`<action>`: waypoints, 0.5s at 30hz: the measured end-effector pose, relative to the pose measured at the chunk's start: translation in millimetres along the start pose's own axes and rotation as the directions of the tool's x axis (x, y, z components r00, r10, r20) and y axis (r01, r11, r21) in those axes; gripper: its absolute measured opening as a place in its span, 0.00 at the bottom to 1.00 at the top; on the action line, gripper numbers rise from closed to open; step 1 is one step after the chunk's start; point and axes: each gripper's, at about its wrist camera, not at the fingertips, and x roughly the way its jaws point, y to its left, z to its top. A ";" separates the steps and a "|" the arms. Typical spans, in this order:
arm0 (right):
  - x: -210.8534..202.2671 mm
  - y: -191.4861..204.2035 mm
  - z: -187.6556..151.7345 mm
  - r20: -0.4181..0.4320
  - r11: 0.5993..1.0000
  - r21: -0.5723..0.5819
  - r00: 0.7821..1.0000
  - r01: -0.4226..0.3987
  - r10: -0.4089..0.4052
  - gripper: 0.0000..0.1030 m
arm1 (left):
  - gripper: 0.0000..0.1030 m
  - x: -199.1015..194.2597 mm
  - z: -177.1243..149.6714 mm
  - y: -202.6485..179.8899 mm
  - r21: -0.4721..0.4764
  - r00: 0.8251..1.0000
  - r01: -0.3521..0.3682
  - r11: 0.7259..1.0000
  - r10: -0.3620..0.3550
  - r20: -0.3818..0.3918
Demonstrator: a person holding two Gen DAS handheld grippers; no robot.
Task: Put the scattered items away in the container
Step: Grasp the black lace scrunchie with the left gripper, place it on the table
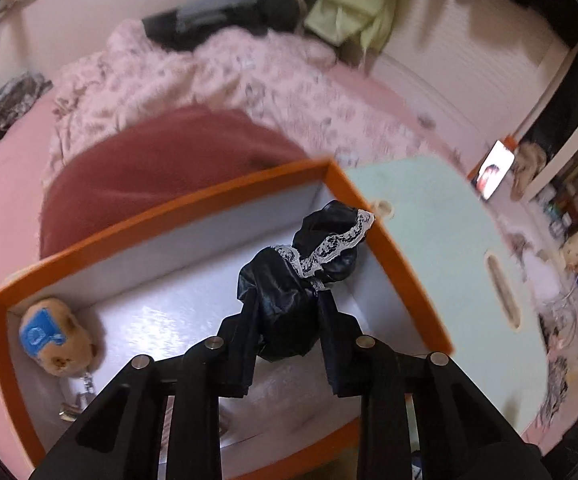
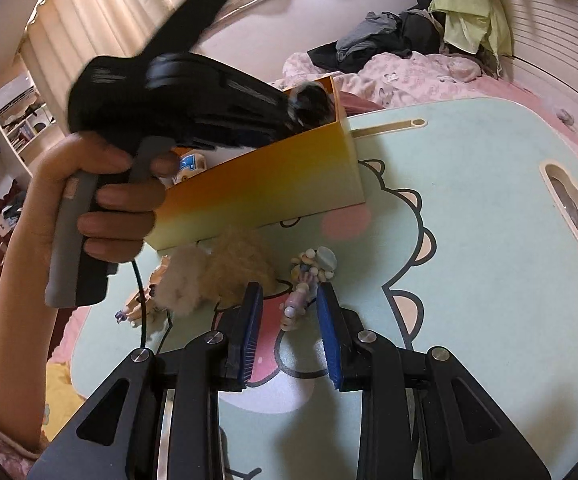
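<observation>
1. A bedroom: a mint-green lap table [image 2: 469,184] printed with a cartoon dinosaur stands on a bed with a pink sheet, and a pink patterned quilt [image 1: 217,76] is rumpled behind it.
2. Lower centre of the left wrist view: the left gripper [image 1: 289,304] is clamped on a black satin scrunchie [image 1: 301,276] trimmed with white lace. The bundle bulges out between the black fingers and hangs over the inside of the box.
3. Around it lies the orange-rimmed cardboard box [image 1: 161,212] with a white glossy floor. In its lower left corner rests a tan bear keychain [image 1: 57,340] with a blue patch, its metal clasp beside it.
4. Lower centre of the right wrist view: the right gripper [image 2: 289,312] has its blue-padded jaws narrowly apart, nothing pressed between them. It hovers just over a small pastel beaded charm [image 2: 305,284] lying on the table.
5. Left of the charm lie a fluffy cream and tan pom-pom [image 2: 217,276] and a small figure charm [image 2: 137,304], all just in front of the box's yellow-orange wall.
6. At the left of that view, a hand [image 2: 101,196] grips the left tool's grey handle above the box.
7. Far upper part: dark clothes [image 1: 217,12] and a lime-green cloth [image 1: 349,4] are piled by the wall.
</observation>
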 end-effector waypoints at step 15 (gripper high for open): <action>3.8 12.0 -2.4 -0.013 0.998 -0.053 0.999 0.033 -0.034 0.28 | 0.25 -145.5 -135.9 38.7 -0.128 0.948 -0.010 0.992 0.051 0.315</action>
